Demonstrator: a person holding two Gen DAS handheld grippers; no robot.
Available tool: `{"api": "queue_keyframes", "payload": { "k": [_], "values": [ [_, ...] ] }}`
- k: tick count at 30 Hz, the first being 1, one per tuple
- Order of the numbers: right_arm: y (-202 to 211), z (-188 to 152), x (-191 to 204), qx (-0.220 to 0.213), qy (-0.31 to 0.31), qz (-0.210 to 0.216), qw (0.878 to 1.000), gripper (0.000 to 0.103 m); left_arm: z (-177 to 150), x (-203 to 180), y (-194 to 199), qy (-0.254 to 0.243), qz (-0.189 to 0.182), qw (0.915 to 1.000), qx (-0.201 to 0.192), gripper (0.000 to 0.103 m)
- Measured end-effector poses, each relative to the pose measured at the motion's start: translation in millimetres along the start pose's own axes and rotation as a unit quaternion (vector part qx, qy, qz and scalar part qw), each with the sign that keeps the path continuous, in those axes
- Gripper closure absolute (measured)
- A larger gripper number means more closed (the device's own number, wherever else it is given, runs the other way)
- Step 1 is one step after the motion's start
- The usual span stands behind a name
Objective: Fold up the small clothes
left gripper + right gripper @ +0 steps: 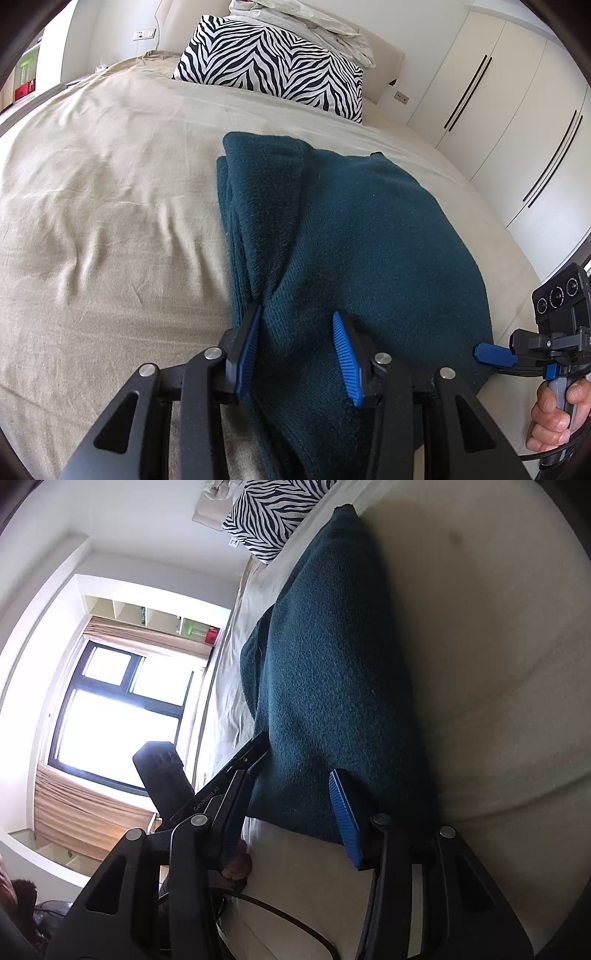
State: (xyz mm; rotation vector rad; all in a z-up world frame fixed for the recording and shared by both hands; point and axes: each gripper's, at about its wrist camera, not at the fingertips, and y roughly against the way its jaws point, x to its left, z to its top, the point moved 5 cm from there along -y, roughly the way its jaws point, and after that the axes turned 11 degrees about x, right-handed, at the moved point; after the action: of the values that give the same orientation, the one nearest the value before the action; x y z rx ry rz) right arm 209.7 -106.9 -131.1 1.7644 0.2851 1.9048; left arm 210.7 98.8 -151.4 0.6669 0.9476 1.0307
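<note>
Teal knit top (351, 236) on the beige bed sheet (110, 221), both grippers at its near edge.

Left gripper (297, 354) jaws apart w/ a fabric ridge between, pads not clearly pinching; right gripper (295, 812) jaws apart astride the near corner, grip unclear. We judge the knit soft, thick, floppy, non-slip: best to grab hems/corners thru all layers. Lots of free sheet on the left; zebra pillow (273, 62) far off, bed edge close on the right.

The left gripper (297, 350) is angled downward, jaws parted; the right gripper (295, 812) is rolled sideways. Its handle is gripped by a hand (557, 417).
</note>
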Motion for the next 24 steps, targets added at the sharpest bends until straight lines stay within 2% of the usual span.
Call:
{"api": "queue_keyframes", "payload": {
  "k": [2,5,8,9,10,11,12,15,17,20,24],
  "values": [
    [5,-11,-2,0.001,0.008,-0.009,1.000,0.061,0,0,0,-0.001,0.001,1.0000,0.000,0.060],
    [11,-22,4,0.007,0.025,-0.053,0.998,0.061,1,0,1,0.002,-0.004,1.0000,0.000,0.060],
    [33,-20,16,-0.022,0.038,-0.069,0.997,0.060,3,5,14,0.017,-0.020,0.9996,0.005,0.061],
    [47,-20,20,-0.037,0.040,-0.071,0.996,0.055,4,10,21,0.033,-0.026,0.9991,0.004,0.061],
    [56,-14,21,-0.053,0.040,-0.075,0.995,0.045,6,19,30,0.054,-0.022,0.9983,-0.002,0.052],
    [64,-6,17,-0.064,0.035,-0.085,0.994,0.041,9,29,38,0.074,-0.017,0.9970,-0.013,0.043],
    [69,4,14,-0.070,0.028,-0.095,0.993,0.036,13,39,44,0.089,-0.022,0.9955,-0.021,0.042],
    [72,33,2,-0.066,0.010,-0.109,0.992,0.037,22,64,34,0.128,-0.054,0.9902,0.012,0.042],
    [65,47,-2,-0.057,0.006,-0.096,0.994,0.037,27,71,25,0.138,-0.076,0.9869,0.035,0.042],
    [52,64,-13,-0.034,-0.013,-0.093,0.995,0.037,33,69,15,0.145,-0.113,0.9811,0.061,0.042],
    [33,77,-19,-0.006,-0.031,-0.078,0.996,0.037,41,60,-6,0.158,-0.161,0.9682,0.108,0.042]
  ]
}}
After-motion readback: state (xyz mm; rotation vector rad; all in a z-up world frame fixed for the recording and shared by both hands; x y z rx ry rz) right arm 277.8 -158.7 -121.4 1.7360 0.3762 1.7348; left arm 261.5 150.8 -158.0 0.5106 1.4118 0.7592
